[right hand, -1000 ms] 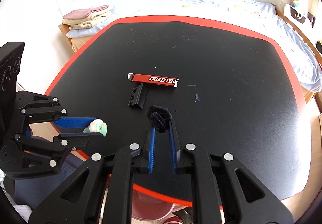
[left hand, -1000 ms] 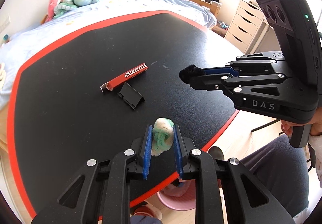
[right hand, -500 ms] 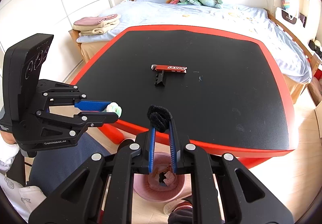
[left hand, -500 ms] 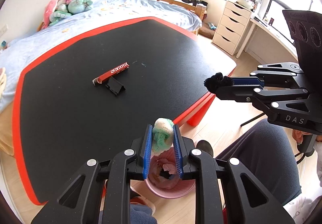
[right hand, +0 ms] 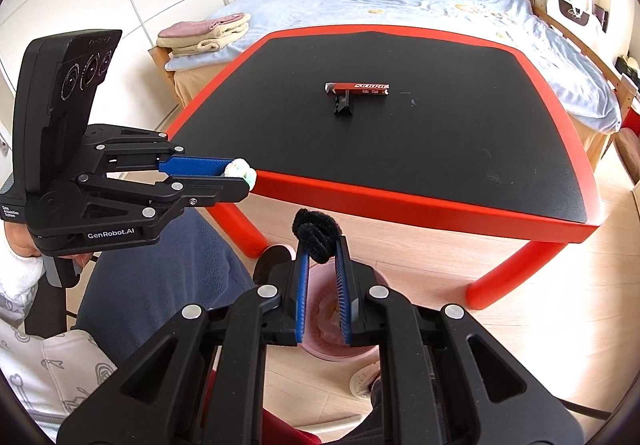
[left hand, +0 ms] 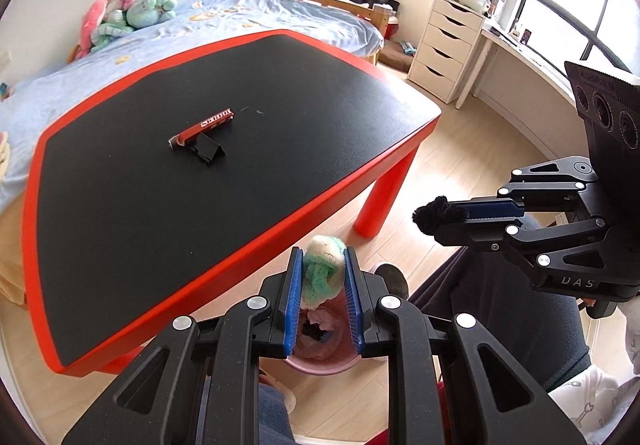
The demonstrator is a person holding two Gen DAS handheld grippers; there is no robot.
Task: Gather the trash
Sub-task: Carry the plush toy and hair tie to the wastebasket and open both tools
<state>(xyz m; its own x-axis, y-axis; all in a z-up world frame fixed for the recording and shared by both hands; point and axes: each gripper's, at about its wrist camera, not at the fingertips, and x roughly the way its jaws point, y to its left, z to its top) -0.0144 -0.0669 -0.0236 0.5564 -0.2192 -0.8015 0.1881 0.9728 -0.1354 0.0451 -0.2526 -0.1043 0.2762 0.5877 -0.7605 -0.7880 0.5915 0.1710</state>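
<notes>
Pink bin (left hand: 320, 363) holds scraps; left hand-held gripper (left hand: 322, 269) clamps green-white wad (left hand: 322, 273), right (right hand: 322, 251) black wad (right hand: 316, 233).

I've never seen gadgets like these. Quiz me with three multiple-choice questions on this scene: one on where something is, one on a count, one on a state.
1. Where is the pink bin?
A on the table
B on the floor below the grippers
C on the bed

2. How many items lie on the table?
A two
B four
C none

3. The right gripper is:
A open and empty
B shut on a black fuzzy ball
C out of view

Answers:
1 B, it shows between the fingers, on the wooden floor.
2 A, only a red wrapper and a black clip.
3 B, the ball sits pinched at its tips.
</notes>
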